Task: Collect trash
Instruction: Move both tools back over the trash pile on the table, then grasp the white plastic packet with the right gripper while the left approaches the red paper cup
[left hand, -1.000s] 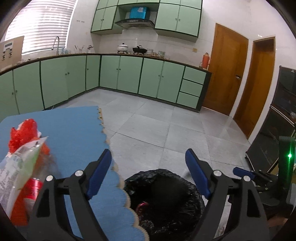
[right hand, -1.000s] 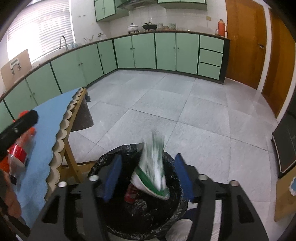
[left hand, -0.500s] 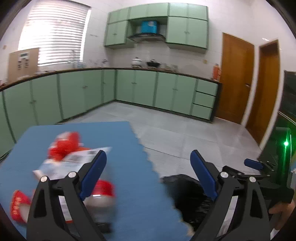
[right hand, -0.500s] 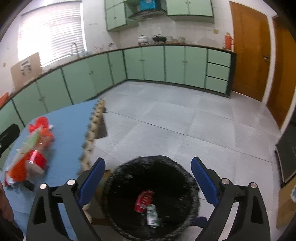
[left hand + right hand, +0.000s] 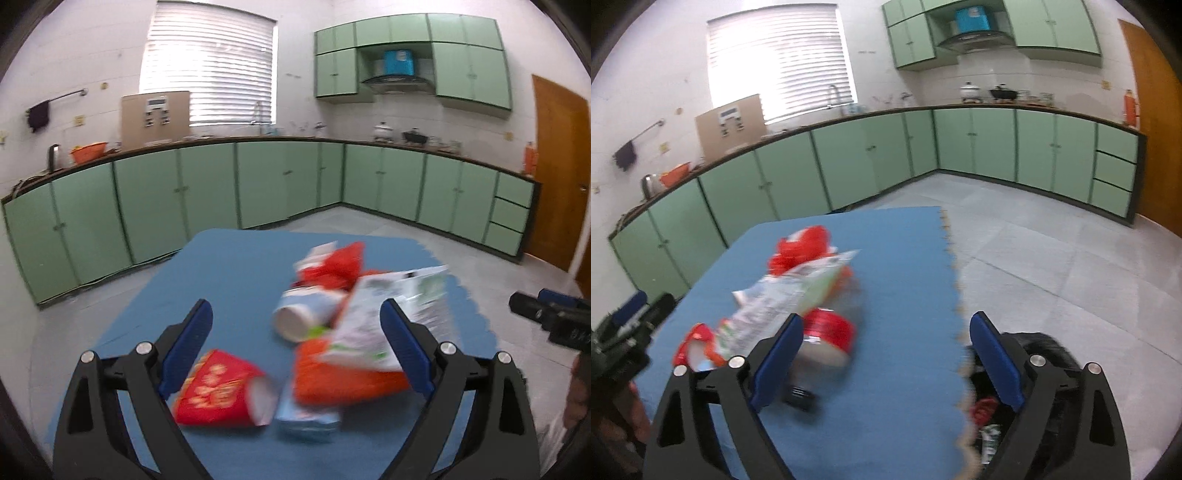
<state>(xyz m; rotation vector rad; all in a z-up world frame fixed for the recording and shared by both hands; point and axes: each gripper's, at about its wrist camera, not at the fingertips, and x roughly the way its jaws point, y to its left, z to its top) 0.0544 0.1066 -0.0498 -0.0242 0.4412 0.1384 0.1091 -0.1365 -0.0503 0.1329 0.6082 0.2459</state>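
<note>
A heap of trash lies on the blue table mat point(image 5: 229, 273). In it are a red paper cup point(image 5: 221, 391) on its side, a white cup point(image 5: 306, 314), an orange packet point(image 5: 340, 376), a white-green wrapper point(image 5: 384, 314), a red bag point(image 5: 336, 266) and a pale blue carton point(image 5: 306, 417). My left gripper point(image 5: 295, 343) hovers open over the heap, holding nothing. My right gripper point(image 5: 888, 354) is wide, its jaws closing a little with nothing gripped. It hangs over the mat's right edge, beside a red-labelled bottle point(image 5: 827, 336) and the wrapper point(image 5: 786, 295). The black-lined bin point(image 5: 1045, 350) stands below right.
Green cabinets point(image 5: 207, 192) run along the far walls under a counter. Grey tiled floor point(image 5: 1052, 258) lies right of the table. A wooden door point(image 5: 557, 170) is at the far right. The right gripper point(image 5: 546, 317) shows at the left view's edge, and the left gripper point(image 5: 631, 325) at the right view's.
Both grippers swung left from over the bin to the table. The right one let a green-white wrapper fall into the bin and opened wide. The pictures are blurred by the motion.
</note>
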